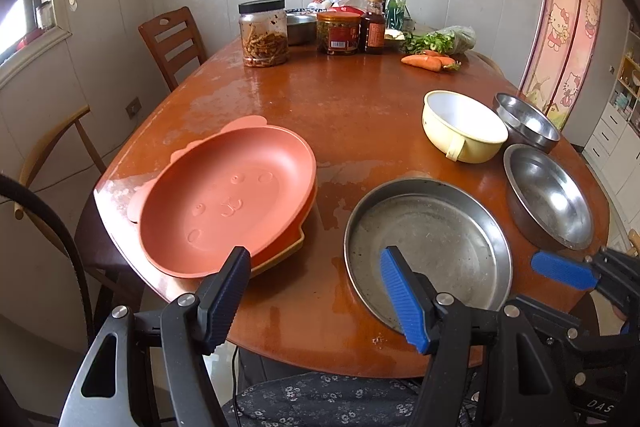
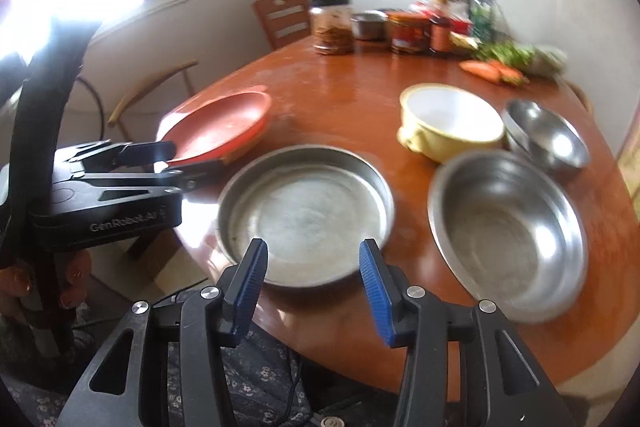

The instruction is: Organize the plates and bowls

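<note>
Both jaws half-open, empty. Steel pan [image 2: 306,215] sits just ahead of my right gripper [image 2: 312,287]; a skewed approach risks shoving it off the desk [image 2: 344,99] edge.

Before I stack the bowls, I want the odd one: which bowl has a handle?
The pale yellow bowl, white inside; the deep steel bowl and small steel bowl have none.

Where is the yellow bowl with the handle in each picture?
Left wrist view: the yellow bowl sits right of centre, behind the flat steel pan.
Right wrist view: the yellow bowl sits right of centre, again behind the steel pan.
Shared landmark: the small steel bowl just right of it in both.
</note>
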Tool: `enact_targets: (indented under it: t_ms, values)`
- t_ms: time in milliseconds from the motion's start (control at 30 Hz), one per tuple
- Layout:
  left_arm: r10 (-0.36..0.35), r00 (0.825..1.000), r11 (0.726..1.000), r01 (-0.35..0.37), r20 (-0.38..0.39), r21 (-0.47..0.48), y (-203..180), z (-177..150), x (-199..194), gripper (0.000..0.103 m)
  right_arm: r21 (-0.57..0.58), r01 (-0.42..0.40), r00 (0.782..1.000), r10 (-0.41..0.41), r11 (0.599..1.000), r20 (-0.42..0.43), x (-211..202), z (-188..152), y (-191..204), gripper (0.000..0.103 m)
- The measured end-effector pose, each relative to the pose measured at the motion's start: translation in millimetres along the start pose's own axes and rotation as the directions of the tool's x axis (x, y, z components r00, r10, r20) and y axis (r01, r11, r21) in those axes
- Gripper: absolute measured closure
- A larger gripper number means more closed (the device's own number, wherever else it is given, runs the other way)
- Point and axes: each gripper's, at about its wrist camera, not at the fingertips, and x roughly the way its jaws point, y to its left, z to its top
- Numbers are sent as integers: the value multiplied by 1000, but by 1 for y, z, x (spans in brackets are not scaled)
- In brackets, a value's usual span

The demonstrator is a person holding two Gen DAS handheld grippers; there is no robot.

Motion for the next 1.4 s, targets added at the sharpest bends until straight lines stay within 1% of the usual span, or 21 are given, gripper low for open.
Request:
enact_targets:
  t_ms: [133, 233, 333, 433, 467, 533, 667, 833, 933, 1033, 1100, 1133, 1167, 1200, 1400]
  values:
    - [-10, 1000, 1000, 10, -15, -4, -3, -2, 8, 36, 80, -9, 1000, 10, 997, -22, 5, -10, -10, 53]
    - [-15, 999, 1000, 15, -30, -6, -5, -4, 16, 36, 114, -18, 1000, 19, 993, -8, 8, -10, -13, 54]
    - [-22, 999, 1000, 21, -40, -9, -5, -7, 22, 36, 134, 10, 1000, -11, 991, 6, 14, -10, -13, 54]
    - [-27, 999, 1000, 27, -38, -5, -7, -8, 23, 36, 151, 30, 1000, -31, 988, 5, 21, -8, -14, 54]
    - [-27, 999, 1000, 27, -40, -7, -7, -8, 24, 36, 150, 49, 999, -49, 987, 0, 24, -8, -14, 54]
    - [-28, 999, 1000, 28, -42, -9, -8, -9, 24, 36, 157, 53, 999, -54, 986, 0, 30, -6, -15, 54]
    - [-37, 998, 999, 37, -56, -3, -14, -12, 28, 36, 143, 82, 996, -85, 986, 16, 38, -2, -15, 54]
    - [-24, 996, 1000, 23, -90, -17, -19, -17, 37, 36, 122, 98, 994, -103, 988, 33, 44, 2, -15, 64]
    - [1, 997, 1000, -2, -75, -10, -24, -19, 38, 36, 97, 113, 993, -116, 989, 35, 48, 2, -13, 68]
    - [-4, 998, 1000, 3, -62, -13, -28, -20, 37, 40, 86, 120, 992, -124, 989, 33, 52, 1, -13, 71]
    - [-18, 998, 1000, 18, -54, -10, -30, -20, 36, 46, 83, 124, 991, -128, 989, 37, 52, 1, -13, 72]
    - [-35, 998, 999, 35, -49, -12, -31, -20, 35, 51, 84, 124, 991, -127, 989, 37, 52, 1, -13, 73]
    - [-48, 998, 999, 48, -47, -15, -30, -19, 35, 53, 79, 125, 991, -129, 989, 38, 52, 1, -13, 73]
    - [-57, 997, 998, 57, -45, -17, -30, -19, 34, 53, 75, 127, 991, -130, 989, 40, 51, 2, -12, 73]
    - [-55, 998, 998, 54, -42, -20, -29, -20, 33, 54, 62, 138, 989, -141, 988, 42, 53, 2, -10, 73]
